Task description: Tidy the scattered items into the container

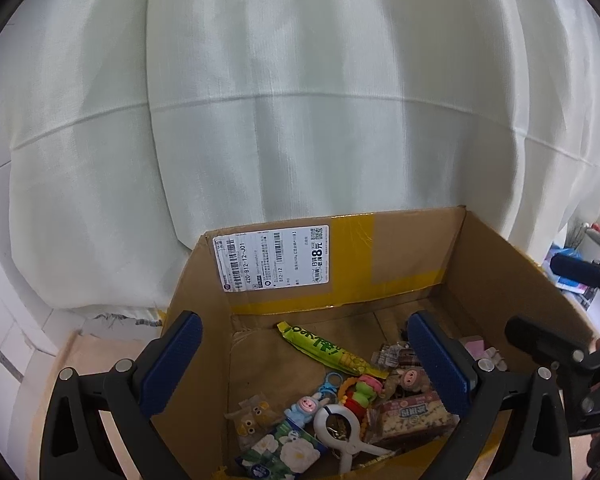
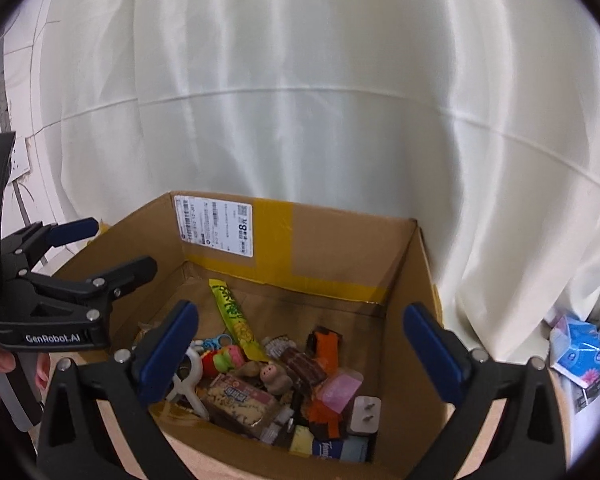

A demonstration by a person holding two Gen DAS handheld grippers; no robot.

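Observation:
An open cardboard box (image 1: 496, 276) (image 2: 340, 248) with a shipping label holds several small items: a green snack stick (image 1: 324, 348) (image 2: 235, 316), a white clamp (image 1: 340, 432), a snack bar (image 1: 412, 416) (image 2: 239, 396), small toys, a white plug (image 2: 364, 412). My left gripper (image 1: 304, 364) is open and empty above the box's near left corner; it also shows in the right wrist view (image 2: 111, 248). My right gripper (image 2: 300, 348) is open and empty above the box's near side.
A white curtain (image 1: 300, 100) hangs right behind the box. A blue tissue pack (image 2: 580, 352) and clutter lie on the floor at the right. A tiled wall (image 1: 3, 352) is at the left.

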